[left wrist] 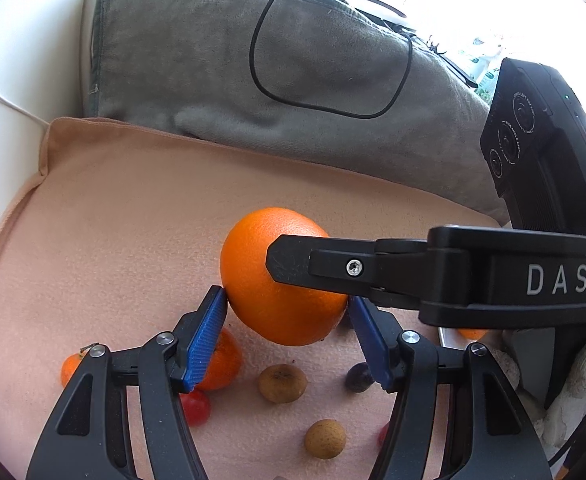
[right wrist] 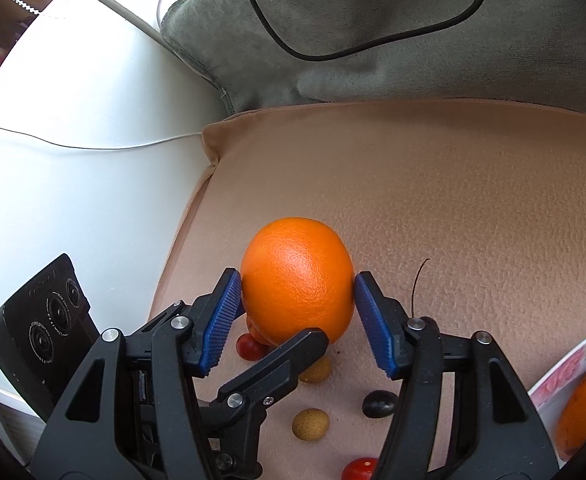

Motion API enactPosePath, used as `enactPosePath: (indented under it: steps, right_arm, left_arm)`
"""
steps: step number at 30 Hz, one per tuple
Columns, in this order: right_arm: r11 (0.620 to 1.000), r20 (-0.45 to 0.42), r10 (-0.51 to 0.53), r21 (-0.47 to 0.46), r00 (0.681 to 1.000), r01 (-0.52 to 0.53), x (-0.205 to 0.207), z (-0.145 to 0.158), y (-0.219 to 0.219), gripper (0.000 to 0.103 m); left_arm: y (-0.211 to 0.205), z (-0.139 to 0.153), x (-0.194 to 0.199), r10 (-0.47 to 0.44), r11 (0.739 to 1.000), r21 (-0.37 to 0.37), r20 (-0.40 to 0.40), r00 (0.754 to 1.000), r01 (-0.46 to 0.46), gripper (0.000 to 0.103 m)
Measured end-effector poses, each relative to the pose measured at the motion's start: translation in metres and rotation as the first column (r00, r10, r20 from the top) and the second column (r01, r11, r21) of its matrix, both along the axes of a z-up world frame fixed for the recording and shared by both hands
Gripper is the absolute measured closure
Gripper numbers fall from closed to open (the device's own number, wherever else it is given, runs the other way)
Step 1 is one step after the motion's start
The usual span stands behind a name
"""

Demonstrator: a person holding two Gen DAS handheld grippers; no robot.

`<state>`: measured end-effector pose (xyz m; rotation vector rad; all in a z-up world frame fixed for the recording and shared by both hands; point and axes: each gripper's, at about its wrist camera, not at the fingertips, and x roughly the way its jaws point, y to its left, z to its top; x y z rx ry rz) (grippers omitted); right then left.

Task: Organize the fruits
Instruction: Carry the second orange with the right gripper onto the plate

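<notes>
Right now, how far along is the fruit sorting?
Done: one orange fruit already lies on the floral plate. In hand: both grippers, left and right, clamp the same large orange, lifted off the pink cloth. Left: a tangerine, cherry tomato, longans and a dark grape remain loose.

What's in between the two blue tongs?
A big orange. In the right wrist view it sits squeezed between that gripper's blue tongs, and the left wrist view shows the left gripper pinching the same fruit.
</notes>
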<state>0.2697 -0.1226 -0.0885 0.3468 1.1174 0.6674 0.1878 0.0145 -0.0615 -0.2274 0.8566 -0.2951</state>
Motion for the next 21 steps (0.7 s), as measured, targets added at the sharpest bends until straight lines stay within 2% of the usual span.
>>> enactPosePath:
  steps: [21]
  right_arm:
    - [0.997, 0.056, -0.08, 0.019, 0.995, 0.079, -0.061, 0.037, -0.055, 0.041]
  left_arm:
    - [-0.048, 0.033, -0.053, -0.074, 0.997, 0.016, 0.089, 0.993, 0.073, 0.04]
